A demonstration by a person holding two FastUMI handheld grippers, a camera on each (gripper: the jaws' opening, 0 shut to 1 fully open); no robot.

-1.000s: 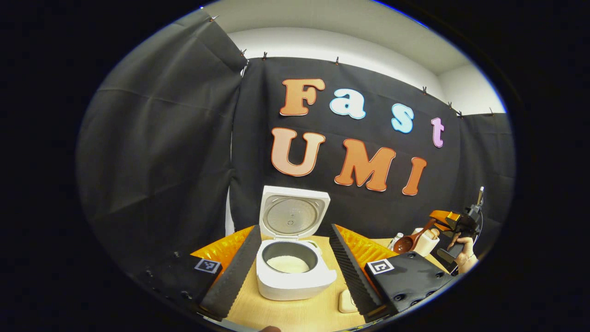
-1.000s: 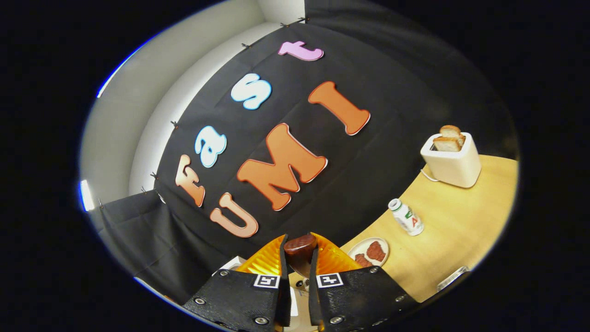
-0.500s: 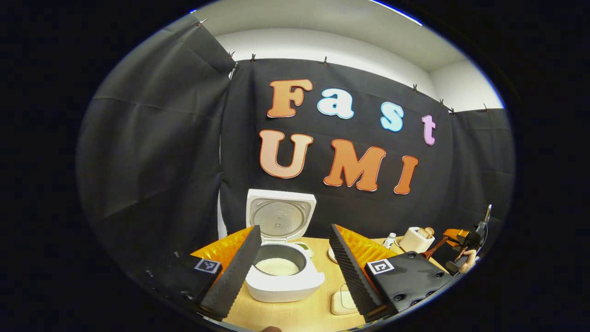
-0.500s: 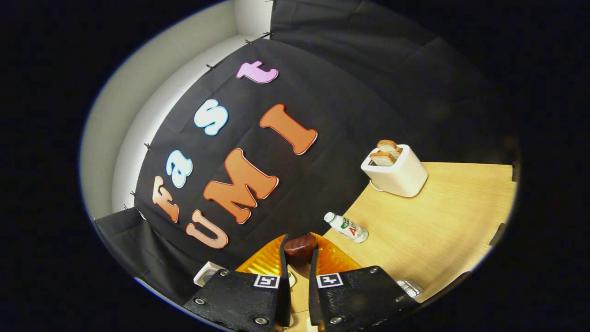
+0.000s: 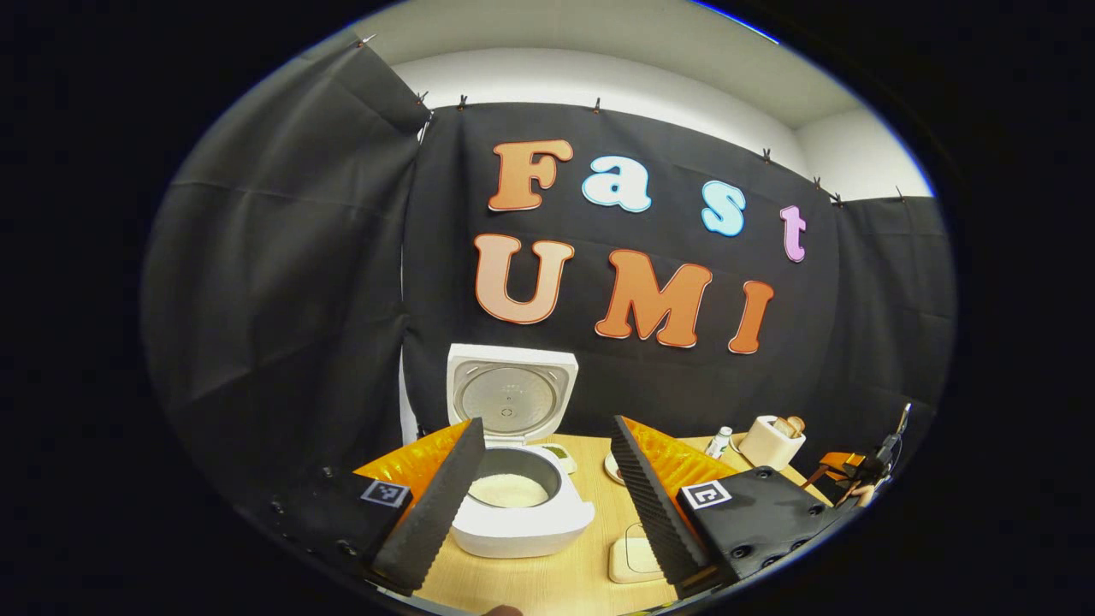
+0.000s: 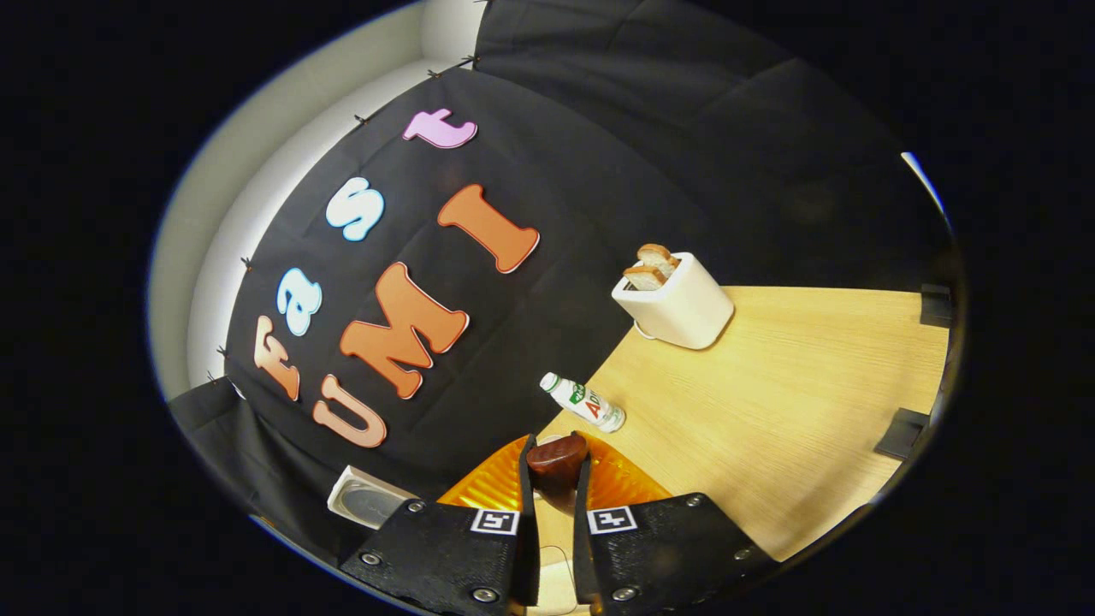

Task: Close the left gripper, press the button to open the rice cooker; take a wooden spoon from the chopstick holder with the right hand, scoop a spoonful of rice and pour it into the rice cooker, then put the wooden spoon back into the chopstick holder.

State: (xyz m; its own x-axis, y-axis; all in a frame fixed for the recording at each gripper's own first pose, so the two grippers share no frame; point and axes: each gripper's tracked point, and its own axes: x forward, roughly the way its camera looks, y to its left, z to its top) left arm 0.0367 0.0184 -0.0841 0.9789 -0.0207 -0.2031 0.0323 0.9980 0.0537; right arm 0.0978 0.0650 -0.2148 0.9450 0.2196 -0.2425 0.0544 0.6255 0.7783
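The white rice cooker point(image 5: 522, 522) stands open on the table, its lid point(image 5: 511, 398) upright and white rice point(image 5: 509, 490) in its pot. My left gripper point(image 5: 546, 425) hangs open in front of the cooker, which shows between its fingers, and holds nothing. In the right gripper view, my right gripper point(image 6: 554, 469) is shut on the brown wooden spoon point(image 6: 556, 456), whose rounded end pokes out between the fingertips. In the left gripper view the right gripper point(image 5: 855, 469) sits low at the far right, with a hand on it. The cooker's lid point(image 6: 368, 500) shows at the lower left of the right gripper view.
A white toaster point(image 6: 680, 299) with bread slices and a small bottle point(image 6: 586, 402) stand on the wooden table point(image 6: 770, 411) by the back wall. A cream flat square object point(image 5: 633, 556) lies right of the cooker. Black brackets point(image 6: 902, 432) sit at the table's edge.
The right gripper has carried the spoon down and away to the right of the cooker, turning as it went. The left gripper has drawn back a little and stayed open.
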